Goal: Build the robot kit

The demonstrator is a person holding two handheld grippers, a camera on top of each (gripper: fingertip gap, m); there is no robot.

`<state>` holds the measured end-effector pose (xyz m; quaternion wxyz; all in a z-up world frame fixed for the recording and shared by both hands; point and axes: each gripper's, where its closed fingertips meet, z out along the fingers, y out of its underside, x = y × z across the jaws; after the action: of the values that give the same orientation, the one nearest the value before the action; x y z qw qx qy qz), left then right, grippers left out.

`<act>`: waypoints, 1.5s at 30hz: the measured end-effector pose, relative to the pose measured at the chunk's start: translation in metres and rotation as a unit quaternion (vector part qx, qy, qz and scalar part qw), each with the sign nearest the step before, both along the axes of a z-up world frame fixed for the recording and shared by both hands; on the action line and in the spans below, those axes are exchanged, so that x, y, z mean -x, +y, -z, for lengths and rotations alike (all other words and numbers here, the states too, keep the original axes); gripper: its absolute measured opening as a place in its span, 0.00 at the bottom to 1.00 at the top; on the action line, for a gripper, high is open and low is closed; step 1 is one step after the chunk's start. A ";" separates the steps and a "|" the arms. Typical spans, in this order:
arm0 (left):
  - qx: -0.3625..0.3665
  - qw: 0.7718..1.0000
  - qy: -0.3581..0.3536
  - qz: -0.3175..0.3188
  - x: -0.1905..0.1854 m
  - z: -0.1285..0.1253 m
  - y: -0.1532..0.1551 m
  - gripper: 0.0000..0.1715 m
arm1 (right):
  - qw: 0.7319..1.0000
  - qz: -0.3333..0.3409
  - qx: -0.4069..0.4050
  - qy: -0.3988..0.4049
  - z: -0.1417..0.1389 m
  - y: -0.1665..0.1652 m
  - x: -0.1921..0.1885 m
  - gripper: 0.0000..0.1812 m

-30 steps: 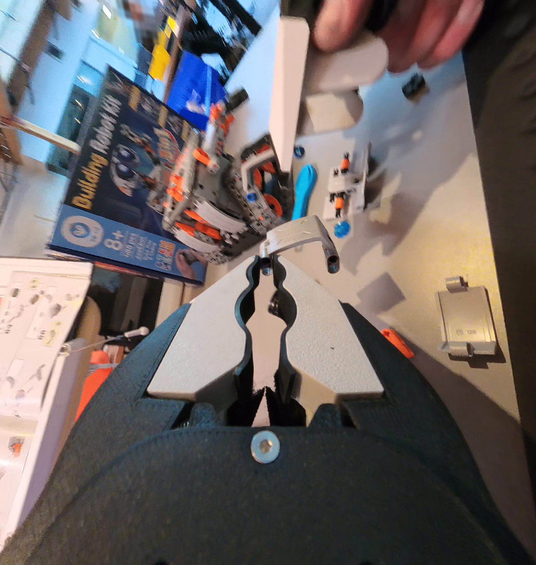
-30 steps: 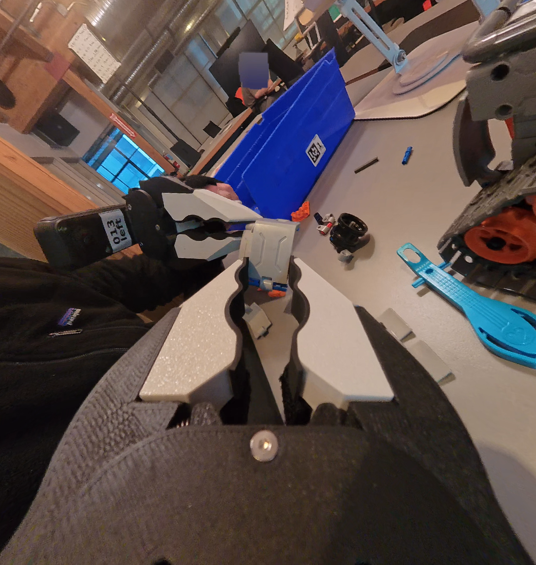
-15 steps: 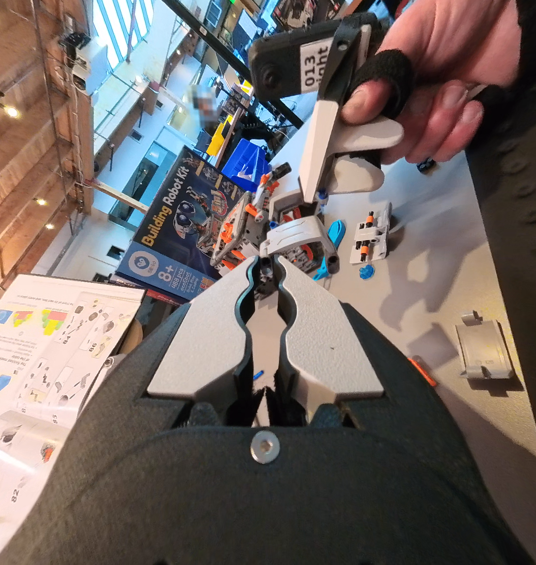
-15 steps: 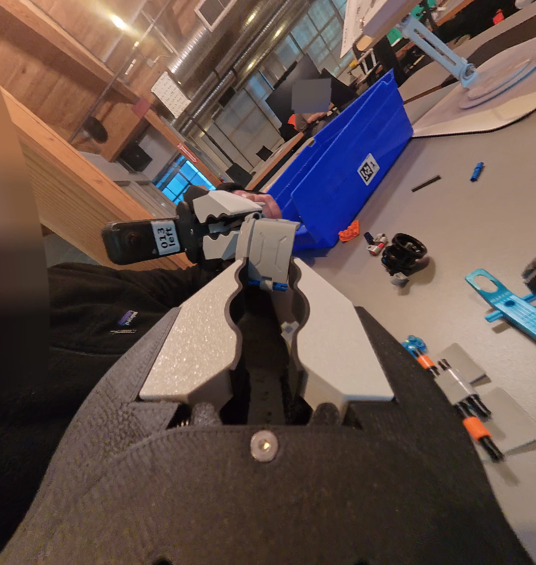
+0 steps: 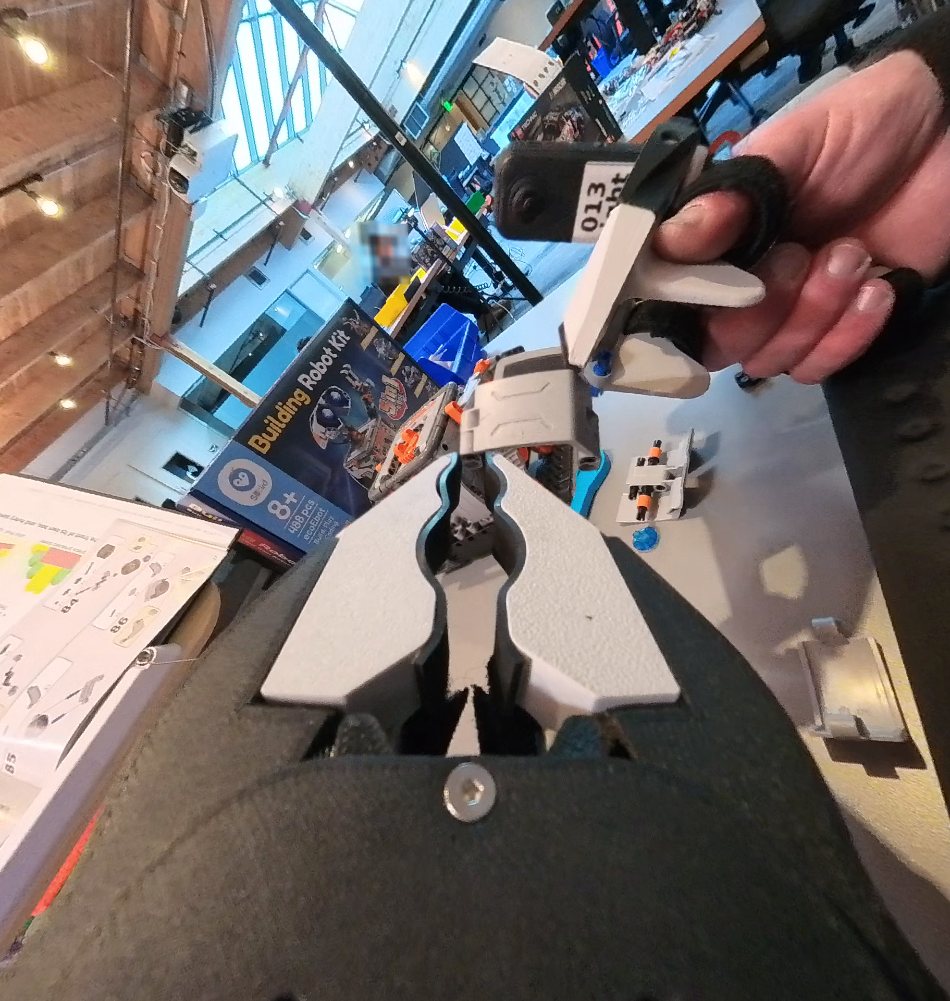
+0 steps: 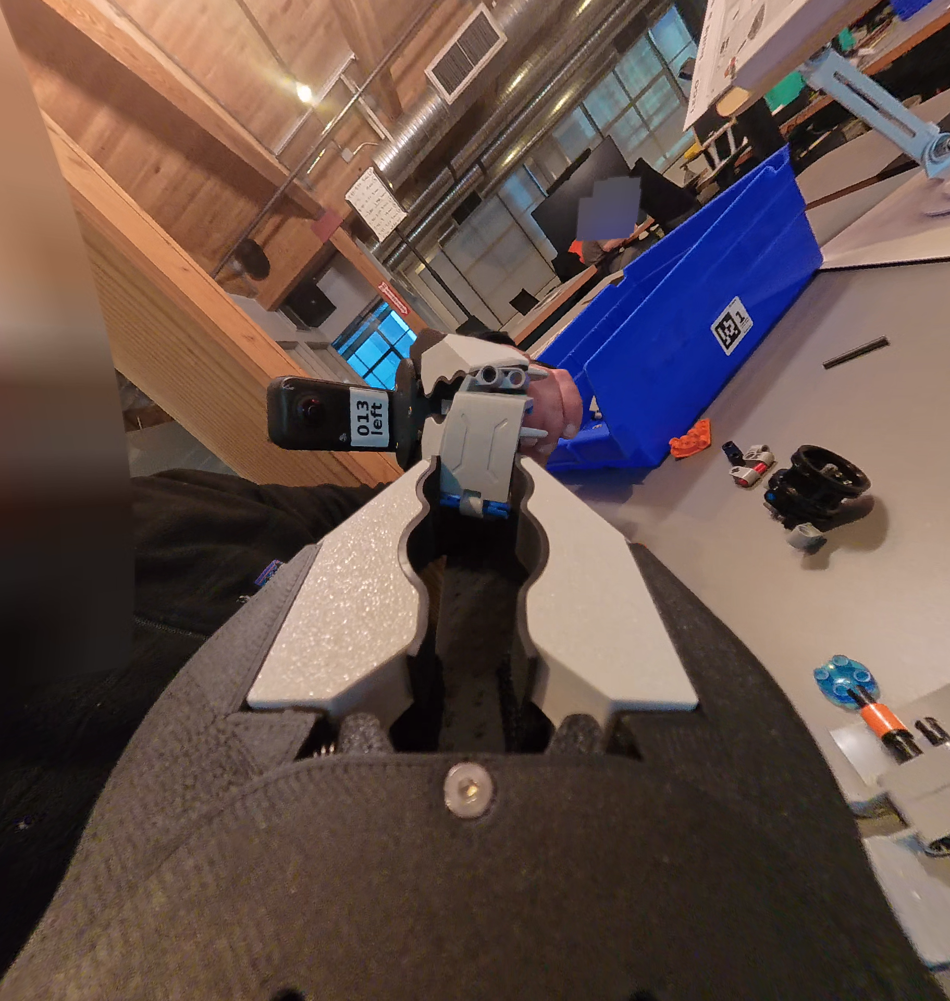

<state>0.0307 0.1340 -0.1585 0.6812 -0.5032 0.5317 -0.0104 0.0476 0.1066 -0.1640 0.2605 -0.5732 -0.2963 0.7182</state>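
Left wrist view shows the left gripper (image 5: 471, 460) pinching one end of a grey curved panel (image 5: 526, 414) held up in the air. At 1 o'clock, the right gripper (image 5: 589, 368) in a person's hand (image 5: 841, 227) bites the panel's other end, by a blue pin. Both grippers carry a white sticker with writing on a black camera. At 11 o'clock stands one dark blue printed box (image 5: 321, 449) with a robot picture. One open instruction booklet (image 5: 66, 585) lies at 9 o'clock.

Right wrist view shows one blue bin (image 6: 694, 336) with a square code sticker at 2 o'clock, one black wheel (image 6: 819, 485) at 3 o'clock, and one orange piece (image 6: 690, 440) on the grey table (image 6: 759, 585).
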 end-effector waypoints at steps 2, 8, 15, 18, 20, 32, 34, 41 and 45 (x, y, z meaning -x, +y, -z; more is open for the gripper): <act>0.004 1.000 -0.004 0.002 0.000 0.000 0.001 0.03 | 1.000 0.005 -0.001 0.001 -0.001 0.000 0.000 0.13; 0.011 1.000 -0.002 0.001 -0.001 0.004 0.004 0.03 | 1.000 0.016 -0.011 0.002 -0.004 0.000 0.001 0.13; 0.024 1.000 0.018 0.004 -0.005 0.015 0.005 0.00 | 1.000 0.021 -0.012 -0.013 0.002 0.001 0.005 0.12; 0.046 0.999 0.028 0.005 -0.007 0.024 0.007 0.00 | 0.999 0.030 -0.013 -0.018 0.005 0.004 0.004 0.11; 0.061 0.997 0.040 0.008 -0.010 0.032 0.007 0.00 | 0.999 0.038 -0.024 -0.026 0.007 0.005 0.005 0.02; 0.174 0.980 0.092 -0.022 -0.004 0.070 0.019 0.03 | 0.991 0.059 -0.057 -0.106 0.028 0.018 -0.007 0.02; 0.188 0.980 0.066 -0.013 -0.005 0.060 0.017 0.06 | 0.988 0.057 -0.076 -0.118 0.030 0.017 -0.008 0.02; 0.246 0.967 0.002 0.068 -0.014 0.038 -0.002 0.18 | 0.921 0.078 -0.274 -0.266 0.054 0.011 -0.009 0.02; 0.282 0.956 0.022 0.084 -0.018 0.047 -0.009 0.20 | 0.836 0.061 -0.391 -0.381 0.076 0.010 -0.009 0.02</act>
<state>0.0483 0.1252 -0.2051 0.4965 -0.6281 0.5627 -0.2057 0.0563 0.1162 -0.2404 0.3733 -0.6687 -0.5924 0.2500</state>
